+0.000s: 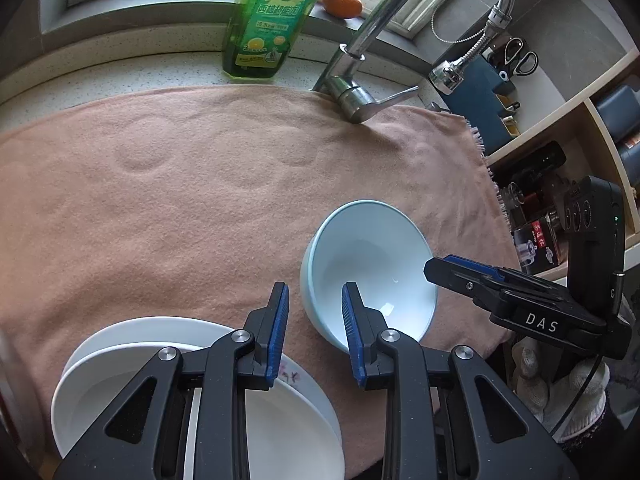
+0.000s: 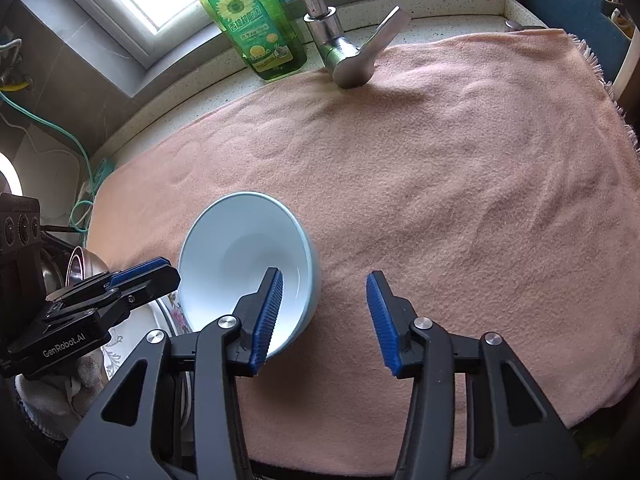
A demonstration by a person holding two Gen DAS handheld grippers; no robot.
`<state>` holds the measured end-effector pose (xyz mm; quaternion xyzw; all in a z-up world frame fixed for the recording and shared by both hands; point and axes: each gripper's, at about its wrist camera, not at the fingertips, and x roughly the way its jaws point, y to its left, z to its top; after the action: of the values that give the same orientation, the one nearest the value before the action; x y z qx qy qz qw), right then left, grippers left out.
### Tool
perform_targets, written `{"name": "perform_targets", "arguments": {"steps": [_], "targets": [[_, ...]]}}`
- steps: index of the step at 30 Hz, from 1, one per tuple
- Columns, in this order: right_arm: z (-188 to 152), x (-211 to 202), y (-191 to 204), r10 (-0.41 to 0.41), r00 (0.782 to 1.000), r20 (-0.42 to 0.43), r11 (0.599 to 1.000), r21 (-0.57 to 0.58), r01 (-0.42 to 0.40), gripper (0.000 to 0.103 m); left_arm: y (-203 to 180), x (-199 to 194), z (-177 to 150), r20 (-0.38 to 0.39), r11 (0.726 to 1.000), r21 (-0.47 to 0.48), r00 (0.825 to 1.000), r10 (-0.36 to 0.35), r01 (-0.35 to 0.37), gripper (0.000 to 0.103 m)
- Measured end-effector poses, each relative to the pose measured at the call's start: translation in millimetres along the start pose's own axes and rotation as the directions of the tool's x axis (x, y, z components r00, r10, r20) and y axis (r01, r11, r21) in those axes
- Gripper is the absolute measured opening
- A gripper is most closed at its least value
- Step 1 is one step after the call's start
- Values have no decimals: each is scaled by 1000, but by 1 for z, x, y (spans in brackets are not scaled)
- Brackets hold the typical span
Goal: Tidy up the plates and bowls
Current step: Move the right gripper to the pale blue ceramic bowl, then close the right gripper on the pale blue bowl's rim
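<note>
Pale blue ceramic bowl (image 1: 370, 270) sits upright on our peach towel (image 1: 192, 200); our left gripper (image 1: 315, 334) and right gripper (image 2: 325, 320) gape, holding nothing.

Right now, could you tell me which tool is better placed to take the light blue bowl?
Probably the right tool: one finger already hangs inside the light blue bowl, jaws open across its rim. The left tool sits open beside it.

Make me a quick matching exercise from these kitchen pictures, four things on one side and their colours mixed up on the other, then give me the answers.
Things:
1. bowl
2. dish soap bottle
3. towel
4. stacked plates

Colours:
A. green
B. white
C. pale blue
D. peach pink

Pairs: 1-C, 2-A, 3-D, 4-B
</note>
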<state>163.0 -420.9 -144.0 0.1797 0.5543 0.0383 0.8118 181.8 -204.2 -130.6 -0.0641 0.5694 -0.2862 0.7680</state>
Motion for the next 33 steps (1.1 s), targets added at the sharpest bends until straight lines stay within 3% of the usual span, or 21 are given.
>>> {"name": "perform_targets", "arguments": {"steps": [10,14,20,33], "targets": [[3,13,-4,34,999,-37,999,8,-34,25,-2,12,0,-16,1000,-13,1000,-7,7,24],[4,16,-4,42,998,-45,999,12,-41,20,1,15,0,-16,1000,-24,1000,-10,9,14],[5,19,1,41,998,-57,999,-7,-41,10,-2,15,0,-3,1000,-8,1000,-11,11,10],[10,2,13,30,999,-31,999,-28,-31,10,-3,0,2,31,1000,-16,999,-13,14,10]]}}
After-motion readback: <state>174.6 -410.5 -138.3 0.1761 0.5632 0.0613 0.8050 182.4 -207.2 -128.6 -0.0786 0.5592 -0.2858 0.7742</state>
